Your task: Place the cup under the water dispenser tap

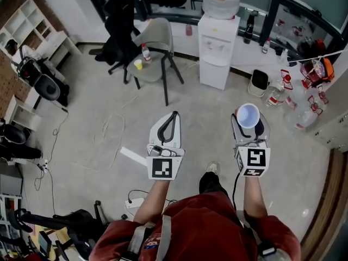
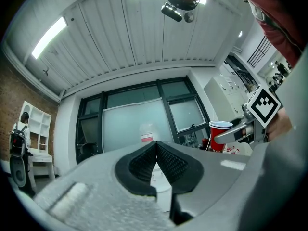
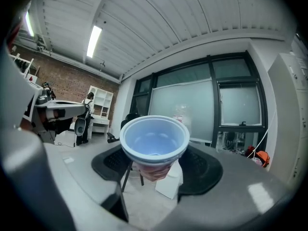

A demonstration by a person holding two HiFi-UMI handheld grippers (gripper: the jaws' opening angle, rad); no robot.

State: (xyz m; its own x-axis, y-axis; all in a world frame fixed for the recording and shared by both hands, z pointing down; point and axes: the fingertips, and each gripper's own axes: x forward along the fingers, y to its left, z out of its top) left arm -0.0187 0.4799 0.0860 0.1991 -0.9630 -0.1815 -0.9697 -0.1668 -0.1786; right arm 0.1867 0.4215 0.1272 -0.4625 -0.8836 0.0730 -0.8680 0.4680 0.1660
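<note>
The cup, red outside and pale inside, stands upright between the jaws of my right gripper, which is shut on it. In the right gripper view the cup fills the middle, with the white water dispenser showing small below it. The dispenser, with a large bottle on top, stands by the far window wall, well ahead of both grippers. My left gripper is level beside the right one, shut with nothing in it; its pads meet. From the left gripper view the cup appears at the right.
A grey chair bearing a small yellow cup and a bottle stands left of the dispenser, a black office chair behind it. A white bin and several bottles lie right of the dispenser. Loose cable trails on the floor.
</note>
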